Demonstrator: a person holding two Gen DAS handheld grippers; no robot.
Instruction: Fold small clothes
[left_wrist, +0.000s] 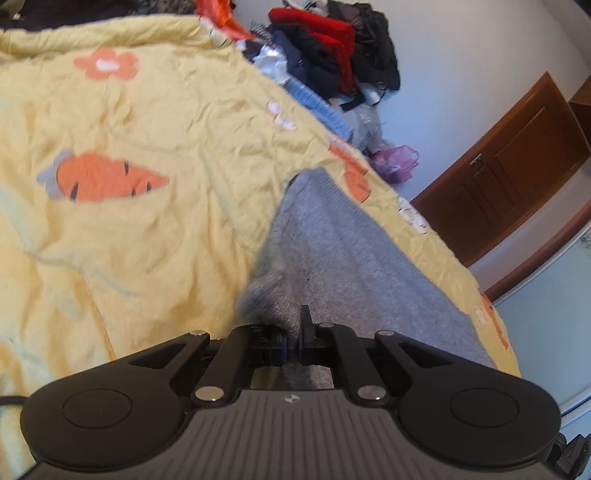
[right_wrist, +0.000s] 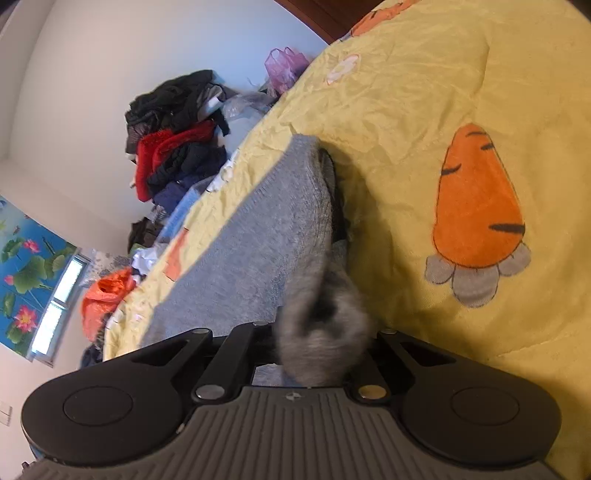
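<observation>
A grey knitted garment (left_wrist: 351, 240) lies on the yellow carrot-print bedspread (left_wrist: 147, 122), running from the near edge up toward the bed's right side. My left gripper (left_wrist: 293, 339) is shut on the garment's near left edge, with grey cloth pinched between its fingers. In the right wrist view the same grey garment (right_wrist: 258, 243) stretches away to the left. My right gripper (right_wrist: 314, 347) is shut on a bunched, lifted fold of it, which hides the fingertips.
A heap of dark, red and blue clothes (left_wrist: 332, 55) sits beside the bed against the white wall, also seen as a pile (right_wrist: 173, 144). A purple bag (left_wrist: 395, 162), an orange bag (right_wrist: 107, 295) and a brown wooden door (left_wrist: 517, 166) lie beyond the bed's edge.
</observation>
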